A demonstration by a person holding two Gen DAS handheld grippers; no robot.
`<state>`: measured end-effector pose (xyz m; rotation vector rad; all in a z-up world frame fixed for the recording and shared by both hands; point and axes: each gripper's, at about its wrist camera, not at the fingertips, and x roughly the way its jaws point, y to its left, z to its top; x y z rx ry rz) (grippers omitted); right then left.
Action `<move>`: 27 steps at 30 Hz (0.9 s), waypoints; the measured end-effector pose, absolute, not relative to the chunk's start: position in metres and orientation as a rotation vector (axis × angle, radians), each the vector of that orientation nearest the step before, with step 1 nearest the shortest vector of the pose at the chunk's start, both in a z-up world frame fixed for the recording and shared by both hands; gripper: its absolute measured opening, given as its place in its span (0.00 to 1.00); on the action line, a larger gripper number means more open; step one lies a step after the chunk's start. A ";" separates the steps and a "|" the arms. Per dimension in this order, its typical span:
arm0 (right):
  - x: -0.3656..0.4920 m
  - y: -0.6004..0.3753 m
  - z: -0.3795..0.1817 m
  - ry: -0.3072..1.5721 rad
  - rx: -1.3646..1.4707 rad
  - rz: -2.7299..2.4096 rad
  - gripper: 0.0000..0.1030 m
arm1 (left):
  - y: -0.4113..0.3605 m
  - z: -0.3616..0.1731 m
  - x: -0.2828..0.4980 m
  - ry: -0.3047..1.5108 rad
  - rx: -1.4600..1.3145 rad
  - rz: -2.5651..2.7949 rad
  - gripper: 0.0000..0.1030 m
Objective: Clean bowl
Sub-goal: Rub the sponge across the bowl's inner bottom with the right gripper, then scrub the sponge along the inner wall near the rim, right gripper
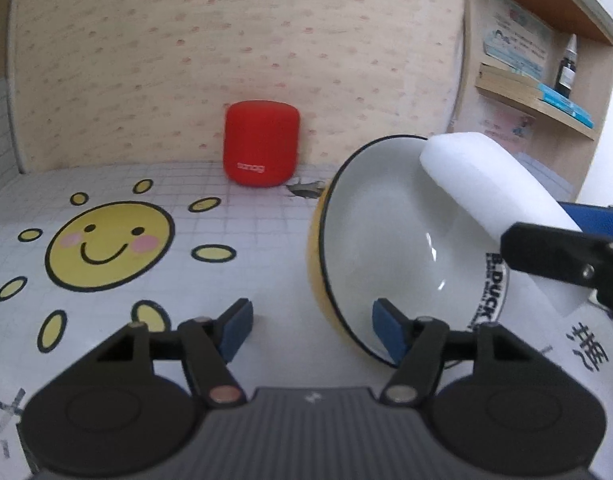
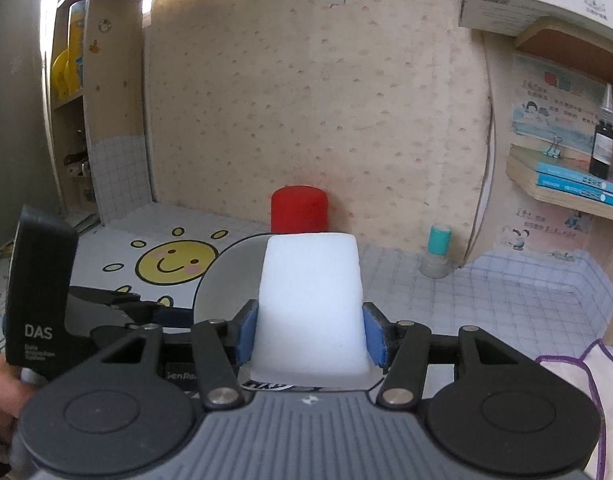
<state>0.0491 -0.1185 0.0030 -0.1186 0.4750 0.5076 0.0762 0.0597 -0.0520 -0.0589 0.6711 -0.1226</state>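
Pressing soft white sponge block (image 2: pixel 312 304) | glossy round bowl (image 1: pixel 386 232), yellow outside

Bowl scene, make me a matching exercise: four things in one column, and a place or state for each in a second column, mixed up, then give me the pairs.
Things
1. bowl
2. sponge
3. red speaker
4. left gripper

Places or states
A. stands against the back wall
B. jaws open, one pad inside the bowl's rim, one outside
C. tipped up on its edge, white inside showing
D. clamped in the right gripper, reaching over the bowl

Pairs: 1-C, 2-D, 3-A, 4-B
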 end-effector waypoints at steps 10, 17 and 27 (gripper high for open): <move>0.057 -0.111 0.011 0.450 -0.115 0.504 0.51 | 0.056 -0.054 0.074 0.680 -0.007 -0.110 0.60; 0.049 -0.110 0.002 0.466 -0.121 0.519 0.51 | 0.058 -0.055 0.071 0.679 -0.019 -0.114 0.60; 0.052 -0.110 0.011 0.447 -0.108 0.515 0.51 | 0.059 -0.055 0.069 0.677 -0.025 -0.116 0.60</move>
